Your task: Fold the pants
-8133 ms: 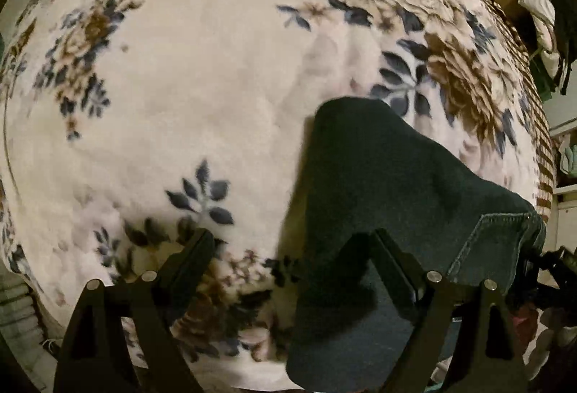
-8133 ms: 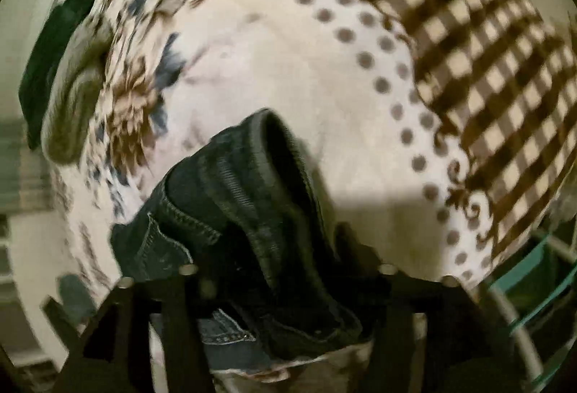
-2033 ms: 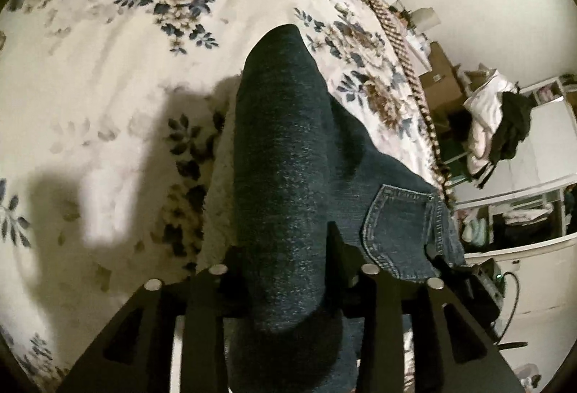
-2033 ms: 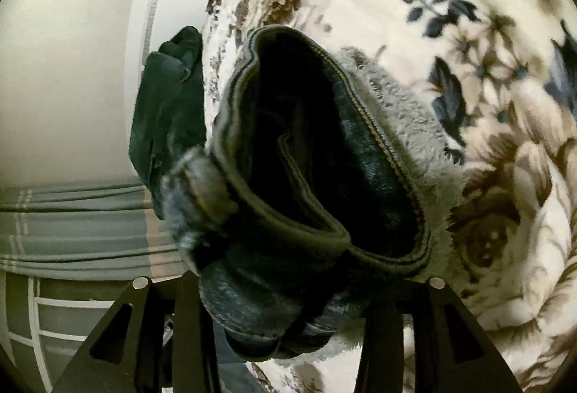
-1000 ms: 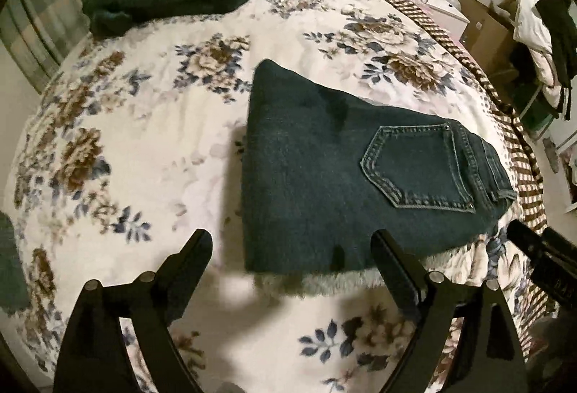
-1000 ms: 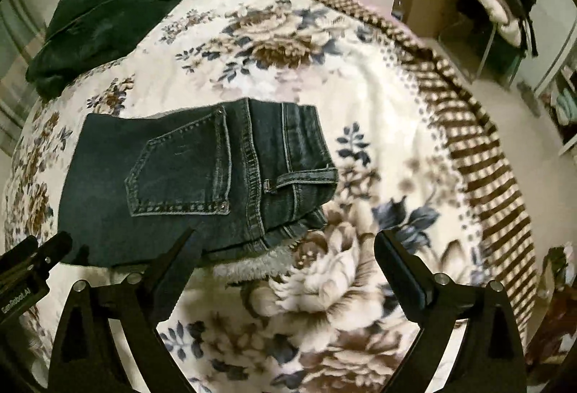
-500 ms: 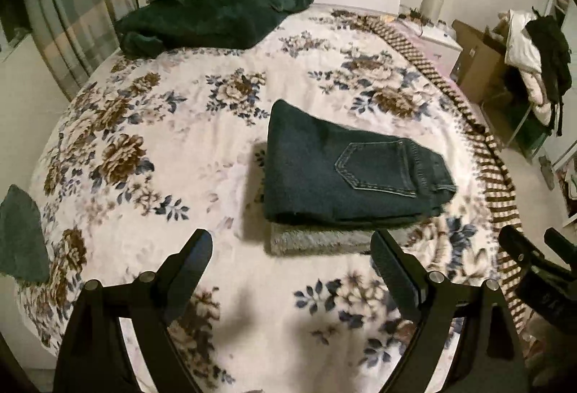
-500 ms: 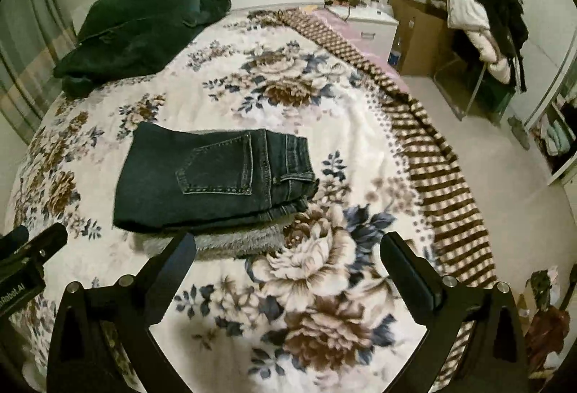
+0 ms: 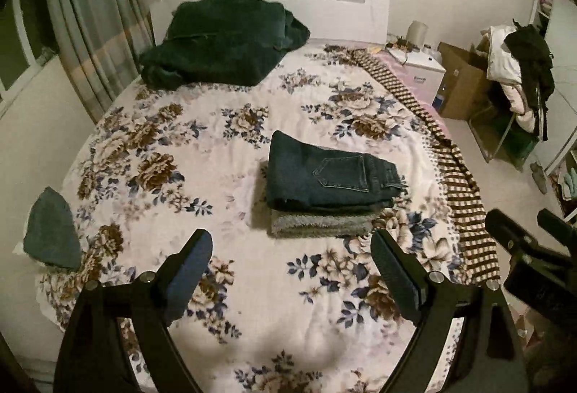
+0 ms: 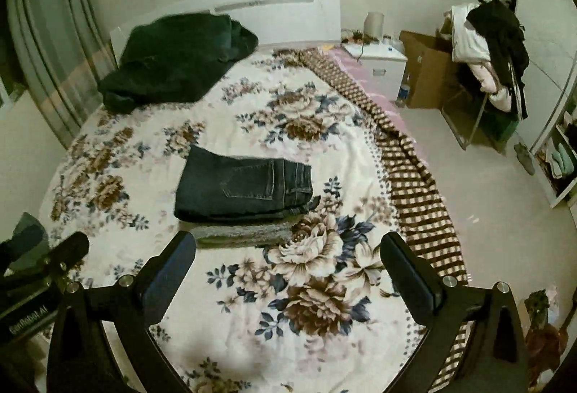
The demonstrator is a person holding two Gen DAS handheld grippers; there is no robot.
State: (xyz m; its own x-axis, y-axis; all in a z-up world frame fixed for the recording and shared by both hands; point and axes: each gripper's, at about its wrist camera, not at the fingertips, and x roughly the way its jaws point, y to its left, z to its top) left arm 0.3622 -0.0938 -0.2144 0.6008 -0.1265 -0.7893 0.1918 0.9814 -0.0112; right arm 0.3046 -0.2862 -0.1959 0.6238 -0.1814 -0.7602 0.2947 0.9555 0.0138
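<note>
Dark blue jeans (image 9: 324, 176) (image 10: 245, 183) lie folded in a compact rectangle in the middle of the floral bedspread (image 9: 180, 147) (image 10: 324, 284), back pocket up, grey fleecy lining showing along the near edge. My left gripper (image 9: 292, 256) is open, high above the bed and well short of the jeans, nothing between its fingers. My right gripper (image 10: 288, 259) is open too, equally far back and empty. Each gripper shows at the edge of the other's view.
A dark green blanket (image 9: 223, 43) is heaped by the white headboard (image 9: 324, 7). A grey-green cloth (image 9: 52, 230) lies at the bed's left edge. A checked blanket (image 10: 414, 183) hangs off the right side. Nightstand (image 10: 382, 64), cardboard box (image 10: 429, 71) and clothes-laden chair (image 10: 490, 57) stand right.
Both grippers have risen and pulled back from the bed, so the folded jeans look smaller and the whole bed and room come into view. The jeans lie still.
</note>
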